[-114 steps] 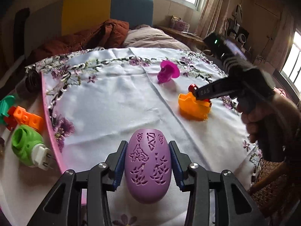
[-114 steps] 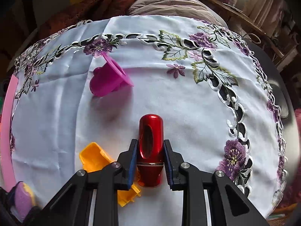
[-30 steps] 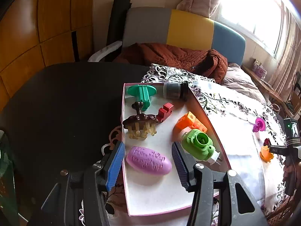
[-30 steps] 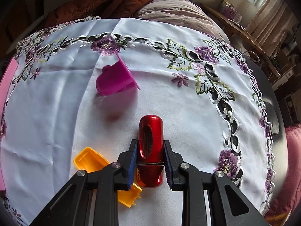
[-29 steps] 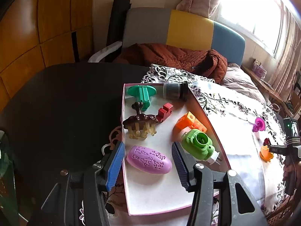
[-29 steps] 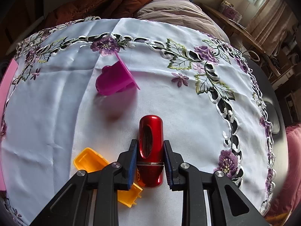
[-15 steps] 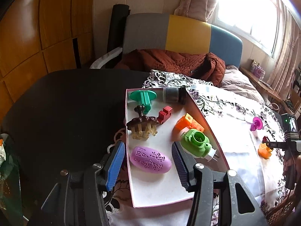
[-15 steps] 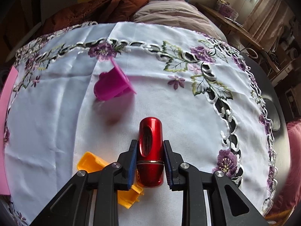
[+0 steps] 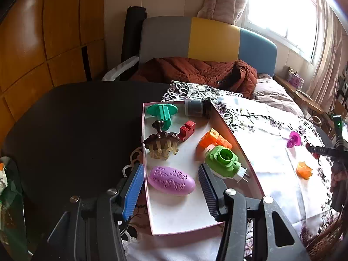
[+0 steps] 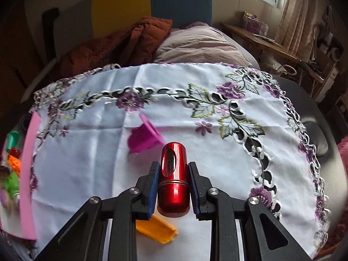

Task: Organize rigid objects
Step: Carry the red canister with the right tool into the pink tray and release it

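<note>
In the left wrist view a purple egg-shaped piece (image 9: 171, 180) lies loose on the white floor of the pink-rimmed tray (image 9: 184, 215). My left gripper (image 9: 170, 170) hovers open above it, with neither pad touching it. In the right wrist view my right gripper (image 10: 174, 165) is shut on a shiny red cylinder (image 10: 173, 187) and holds it above the embroidered white cloth (image 10: 217, 152). A magenta flanged piece (image 10: 143, 139) and an orange piece (image 10: 156, 228) lie on the cloth beneath.
The tray also holds a green plug adapter (image 9: 224, 159), an orange block (image 9: 214, 140), a red piece (image 9: 187, 130), a brown comb (image 9: 162, 143), a teal flanged part (image 9: 162, 111) and a grey cylinder (image 9: 196, 107). A dark tabletop (image 9: 76, 119) lies to the left, and a bed with a brown jacket (image 9: 195, 71) behind.
The left gripper, earlier shut on the purple egg over the cloth, has let it go in the tray and drawn back slightly. The right gripper has risen and tilted up, carrying the red cylinder.
</note>
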`<state>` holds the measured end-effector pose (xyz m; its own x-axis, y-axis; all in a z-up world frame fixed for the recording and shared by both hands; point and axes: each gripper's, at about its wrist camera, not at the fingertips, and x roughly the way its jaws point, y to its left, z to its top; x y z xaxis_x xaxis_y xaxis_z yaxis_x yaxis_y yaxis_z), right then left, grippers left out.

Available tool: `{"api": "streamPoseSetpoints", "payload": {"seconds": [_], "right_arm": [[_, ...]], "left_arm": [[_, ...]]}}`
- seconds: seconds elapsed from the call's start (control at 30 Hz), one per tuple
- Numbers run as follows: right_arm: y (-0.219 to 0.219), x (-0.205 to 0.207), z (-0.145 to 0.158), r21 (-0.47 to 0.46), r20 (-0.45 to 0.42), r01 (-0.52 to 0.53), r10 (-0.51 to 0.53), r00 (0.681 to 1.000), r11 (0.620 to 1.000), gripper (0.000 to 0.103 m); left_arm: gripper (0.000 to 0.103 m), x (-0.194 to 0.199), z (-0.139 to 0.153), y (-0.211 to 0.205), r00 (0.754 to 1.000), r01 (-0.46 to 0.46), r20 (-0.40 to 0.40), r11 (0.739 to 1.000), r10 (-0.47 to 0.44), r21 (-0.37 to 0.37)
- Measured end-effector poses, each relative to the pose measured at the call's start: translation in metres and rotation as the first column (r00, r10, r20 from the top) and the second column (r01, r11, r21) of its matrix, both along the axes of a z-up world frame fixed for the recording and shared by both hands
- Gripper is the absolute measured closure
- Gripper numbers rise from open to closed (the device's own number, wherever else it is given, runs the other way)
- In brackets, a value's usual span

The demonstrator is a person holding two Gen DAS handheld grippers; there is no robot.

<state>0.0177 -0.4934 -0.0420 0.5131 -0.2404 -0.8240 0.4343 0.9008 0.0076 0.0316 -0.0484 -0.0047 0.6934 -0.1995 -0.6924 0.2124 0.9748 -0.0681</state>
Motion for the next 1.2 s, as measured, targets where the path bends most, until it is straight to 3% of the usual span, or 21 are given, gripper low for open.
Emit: {"api": "streamPoseSetpoints", "payload": {"seconds": [0.33, 0.47, 0.77, 0.9, 1.2], "right_arm": [[0.088, 0.013, 0.031, 0.03, 0.075, -0.222, 0.219, 0.973, 0.975, 0.077], [0.141, 0.027, 0.041, 0.066, 0.109, -0.345, 0.337, 0.935, 0.936, 0.077], [0.265, 0.06, 0.038, 0.136, 0.13, -0.571, 0.557, 0.82, 0.809, 0.077], [0.301, 0.071, 0.03, 0.147, 0.119, -0.615, 0.603, 0.789, 0.775, 0.077], [0.328, 0.087, 0.01, 0.167, 0.066, -0.628, 0.627, 0.776, 0.76, 0.077]], "left_arm": [[0.05, -0.001, -0.002, 0.009, 1.0, -0.013, -0.001, 1.0, 0.013, -0.024], [0.05, 0.0, -0.002, 0.013, 1.0, -0.02, 0.001, 0.999, 0.02, -0.033], [0.05, 0.003, -0.009, 0.038, 0.996, -0.087, -0.013, 0.995, 0.087, -0.051], [0.05, 0.005, -0.013, 0.054, 0.992, -0.125, -0.022, 0.991, 0.124, -0.054], [0.05, 0.008, -0.023, 0.07, 0.985, -0.168, -0.052, 0.984, 0.165, -0.06]]}}
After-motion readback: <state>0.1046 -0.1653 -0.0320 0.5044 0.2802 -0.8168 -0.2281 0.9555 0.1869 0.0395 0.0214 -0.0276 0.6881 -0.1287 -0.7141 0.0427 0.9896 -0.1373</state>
